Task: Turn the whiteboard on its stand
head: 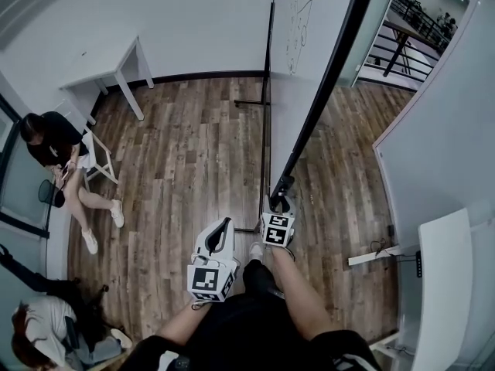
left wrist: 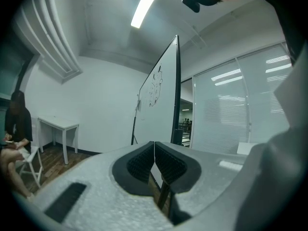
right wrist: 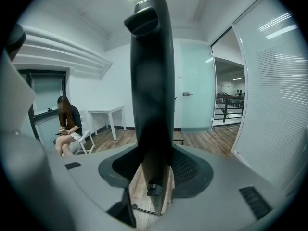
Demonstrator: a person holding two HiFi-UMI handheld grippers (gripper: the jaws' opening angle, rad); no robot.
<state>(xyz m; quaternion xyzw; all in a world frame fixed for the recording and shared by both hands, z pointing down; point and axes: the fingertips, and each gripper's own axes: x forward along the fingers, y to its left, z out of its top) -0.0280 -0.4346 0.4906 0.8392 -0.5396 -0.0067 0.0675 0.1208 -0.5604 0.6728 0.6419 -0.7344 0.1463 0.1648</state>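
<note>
Whiteboard (head: 298, 60) stands edge-on before me. My right tongs (head: 281, 201) clamp its dark lower edge. My left tongs (head: 223, 230) are closed together, holding nothing.

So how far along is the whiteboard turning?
Done: the right gripper is clamped on the dark edge of the whiteboard. In hand: that grip. The left gripper is shut, empty and apart from the board. Left: the turn itself. One moment cannot show how far the board has swung on its stand.
</note>
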